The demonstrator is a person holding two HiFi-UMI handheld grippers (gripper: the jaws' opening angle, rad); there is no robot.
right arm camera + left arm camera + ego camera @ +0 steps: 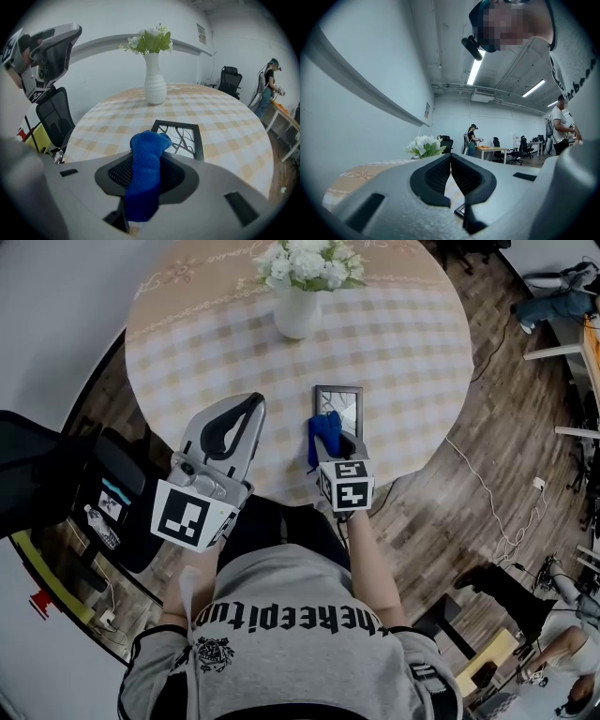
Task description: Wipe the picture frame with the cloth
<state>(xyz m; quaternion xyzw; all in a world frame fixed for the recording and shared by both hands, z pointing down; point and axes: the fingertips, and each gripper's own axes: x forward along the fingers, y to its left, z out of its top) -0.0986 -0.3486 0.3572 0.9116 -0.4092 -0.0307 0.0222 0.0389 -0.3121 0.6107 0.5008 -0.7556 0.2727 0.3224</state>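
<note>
Right gripper [330, 439] has its jaws clamped on the blue cloth [322, 432], right at the near edge of the picture frame [341, 399] lying flat on the checked worktop [412, 343] (flower vase [297, 310] behind it). Left gripper [247, 411] hangs alongside, jaws together, empty.

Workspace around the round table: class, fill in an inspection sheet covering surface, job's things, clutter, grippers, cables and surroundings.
Surface: round table with a checked cover.
Job's things: frame lies flat near the table's near edge; blue cloth over its near side, contact unclear.
Clutter: white vase with flowers, apart behind the frame.
Grippers: left gripper shut, empty; right gripper shut on cloth.
Cables: white cable on the floor, right of the table.
Surroundings: black chair at left; person by distant desks.
</note>
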